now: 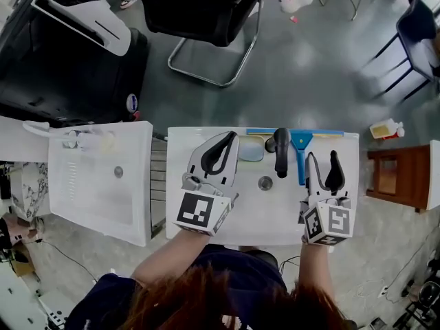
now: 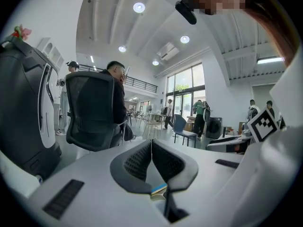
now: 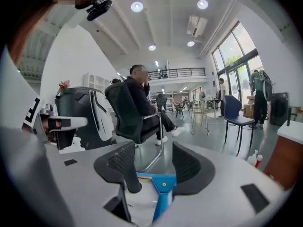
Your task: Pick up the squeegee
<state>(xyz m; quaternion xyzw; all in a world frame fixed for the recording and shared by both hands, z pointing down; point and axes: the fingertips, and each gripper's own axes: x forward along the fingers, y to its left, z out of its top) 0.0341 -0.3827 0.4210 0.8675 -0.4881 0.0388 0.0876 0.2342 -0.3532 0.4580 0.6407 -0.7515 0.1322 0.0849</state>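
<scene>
Hair [image 1: 227, 301] of the person fills the bottom of the head view; both arms reach forward over a white sink [image 1: 275, 215].

Left gripper [image 1: 229, 139]: jaws pressed together at the tips with nothing between them. It hangs over the left part of the sink and seems idle.

Right gripper [image 1: 323, 159]: jaws spread, holding nothing, over the right part of the sink.

The blue squeegee [image 1: 300, 144] lies at the back of the sink. Its blade runs along the rear rim and its handle points toward the person, just beside the black faucet [image 1: 281, 150]. The drain [image 1: 265, 182] is nearer than both.

In the right gripper view the squeegee [image 3: 163, 187] handle shows low in the gap between the spread jaws, with the faucet [image 3: 127, 173] to its left. Neither pad touches it.

Progress: nothing done yet, and the squeegee looks untouched. The right gripper seems lined up near the handle. Still left: move in around the handle, close on it, lift.
</scene>
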